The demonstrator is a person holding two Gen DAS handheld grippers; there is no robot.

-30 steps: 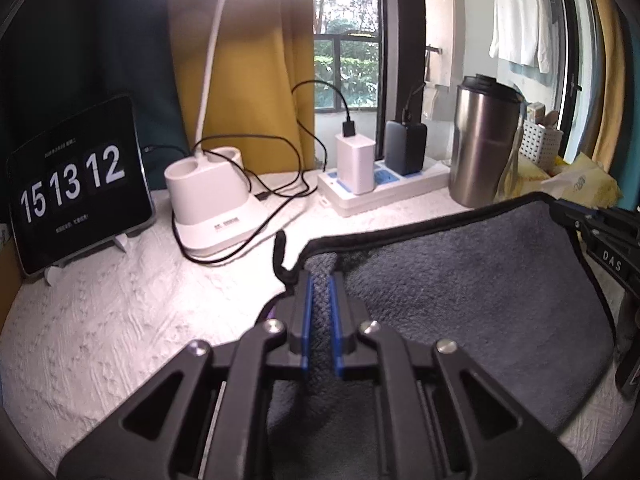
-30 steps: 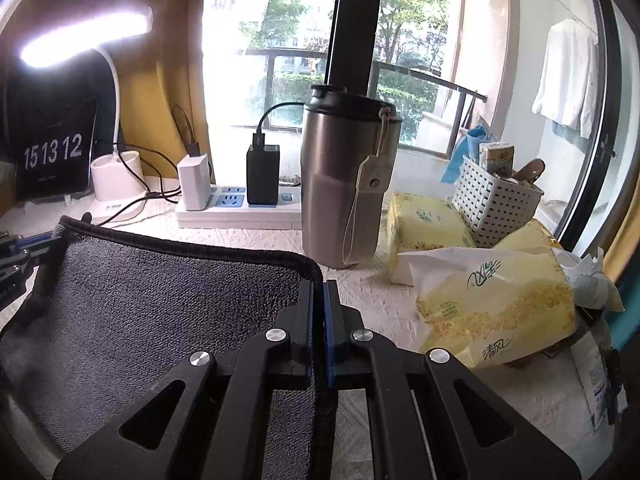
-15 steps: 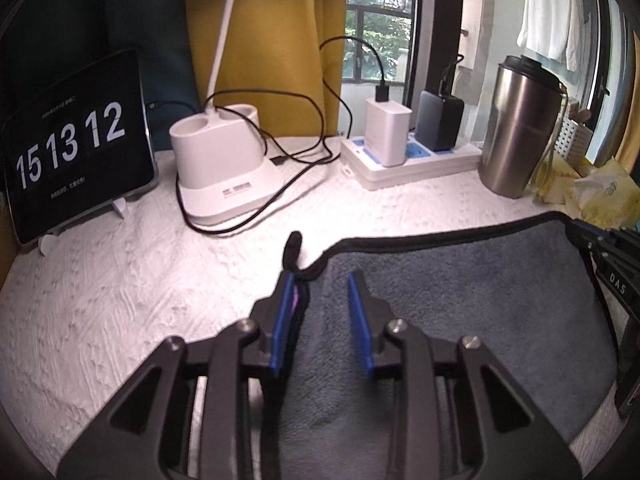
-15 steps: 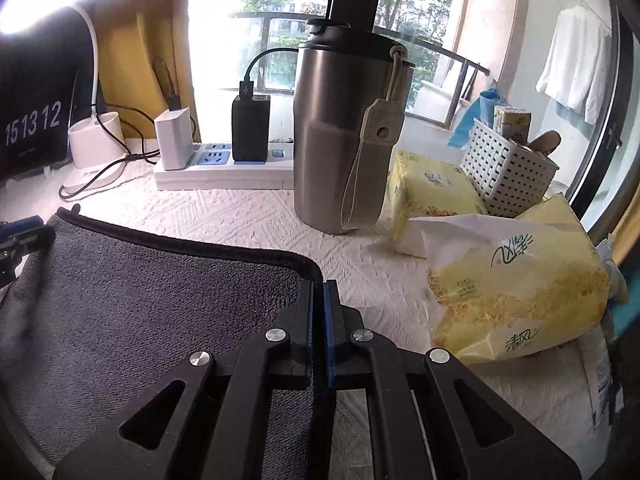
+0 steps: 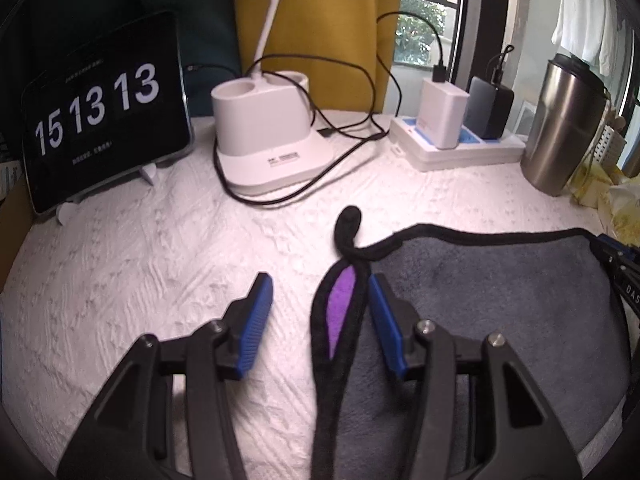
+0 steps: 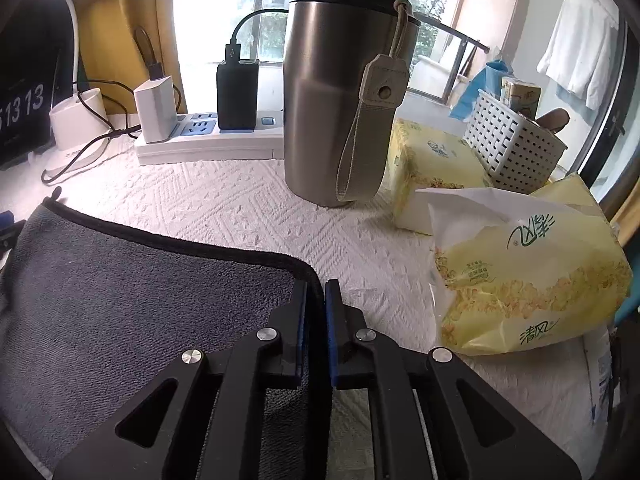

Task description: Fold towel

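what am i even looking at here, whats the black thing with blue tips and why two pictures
Those are handheld tongs, one in each of a person's hands, each carrying a camera that looks along its two fingers. One picture comes from the left tongs, standing open over a corner of the grey towel. The other comes from the right tongs, shut on the towel's opposite corner. The towel lies on a white textured cloth. Behind stand a clock screen, a power strip, a steel tumbler and tissue packs.
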